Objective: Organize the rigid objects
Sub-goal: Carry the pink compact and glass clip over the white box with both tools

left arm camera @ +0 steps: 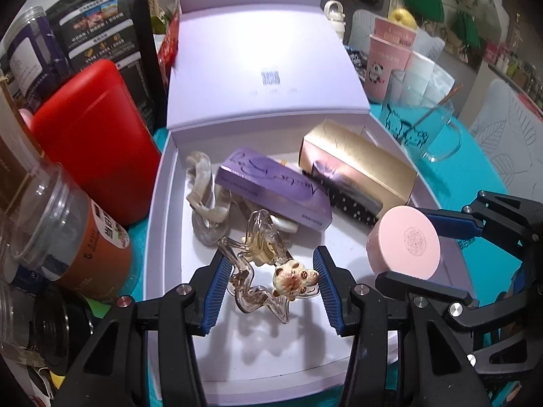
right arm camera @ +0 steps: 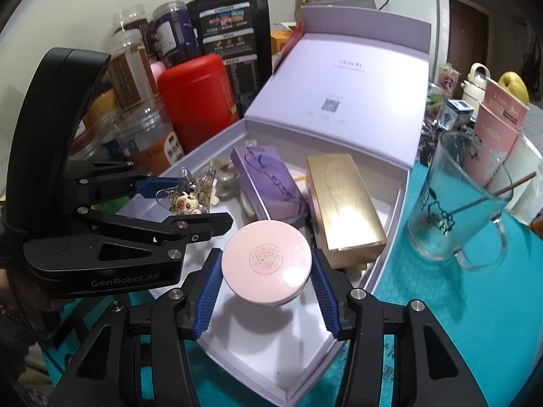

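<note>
Over lilac box (left arm camera: 159,203), pink compact (right arm camera: 266,264) flat, lid up

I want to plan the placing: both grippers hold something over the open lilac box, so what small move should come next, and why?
Probably lower both a little further. The right gripper holds the round pink compact above bare floor of the lilac box; the left gripper holds the clear hair claw clip with a bear charm above the floor.

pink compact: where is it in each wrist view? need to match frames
Left wrist: pink compact at right of centre, clamped in the right gripper that reaches in from the right edge.
Right wrist: pink compact at centre, between the blue pads.
Shared landmark: gold box just behind it in the lilac box.
</note>
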Action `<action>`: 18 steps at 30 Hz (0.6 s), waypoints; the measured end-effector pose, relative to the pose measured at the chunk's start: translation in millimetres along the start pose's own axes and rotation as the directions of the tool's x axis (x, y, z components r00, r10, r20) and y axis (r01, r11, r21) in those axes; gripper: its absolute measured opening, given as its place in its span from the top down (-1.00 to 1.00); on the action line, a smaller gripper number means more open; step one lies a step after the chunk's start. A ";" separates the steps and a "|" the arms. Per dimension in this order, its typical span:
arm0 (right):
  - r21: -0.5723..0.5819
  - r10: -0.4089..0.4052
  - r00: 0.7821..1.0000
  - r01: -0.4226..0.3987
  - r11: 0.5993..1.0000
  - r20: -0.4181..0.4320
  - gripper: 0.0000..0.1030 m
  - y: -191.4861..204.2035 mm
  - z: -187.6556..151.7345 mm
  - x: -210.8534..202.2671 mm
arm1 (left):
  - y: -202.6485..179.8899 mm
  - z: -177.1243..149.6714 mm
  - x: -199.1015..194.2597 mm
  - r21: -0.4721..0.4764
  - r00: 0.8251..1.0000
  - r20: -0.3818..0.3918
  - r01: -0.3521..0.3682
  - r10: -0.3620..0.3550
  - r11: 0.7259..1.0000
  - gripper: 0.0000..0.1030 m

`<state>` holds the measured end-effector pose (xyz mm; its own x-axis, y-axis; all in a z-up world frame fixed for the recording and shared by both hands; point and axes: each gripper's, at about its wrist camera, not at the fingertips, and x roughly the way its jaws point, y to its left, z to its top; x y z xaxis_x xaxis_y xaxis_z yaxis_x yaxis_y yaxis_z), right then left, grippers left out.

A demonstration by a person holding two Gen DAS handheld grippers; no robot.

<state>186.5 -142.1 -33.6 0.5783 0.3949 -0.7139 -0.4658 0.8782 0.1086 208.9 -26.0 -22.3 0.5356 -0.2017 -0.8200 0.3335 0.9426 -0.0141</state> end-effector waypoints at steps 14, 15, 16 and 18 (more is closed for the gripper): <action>0.019 0.014 0.999 -0.013 1.000 -0.046 0.01 -2.9 -1.4 18.8 | 11.6 3.8 31.4 -0.002 0.992 -0.118 0.051 -0.051 0.999 0.05; 0.021 0.011 0.999 -0.010 1.000 -0.048 0.01 -3.1 -0.4 19.6 | 14.9 4.9 34.8 -0.019 0.989 -0.133 0.066 -0.068 0.998 0.05; 0.023 0.008 0.999 -0.007 1.000 -0.047 0.01 -3.7 0.2 20.3 | 14.5 5.7 38.4 -0.026 0.987 -0.140 0.076 -0.079 0.997 0.05; 0.025 -0.001 0.999 0.002 1.000 -0.045 0.01 -5.3 1.7 21.6 | 16.4 8.2 43.6 -0.018 0.986 -0.152 0.072 -0.074 0.997 0.05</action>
<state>202.6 -137.8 -48.4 0.5477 0.3818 -0.7445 -0.4477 0.8855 0.1247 244.0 -21.6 -53.5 0.3852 -0.2278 -0.8942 0.3570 0.9304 -0.0833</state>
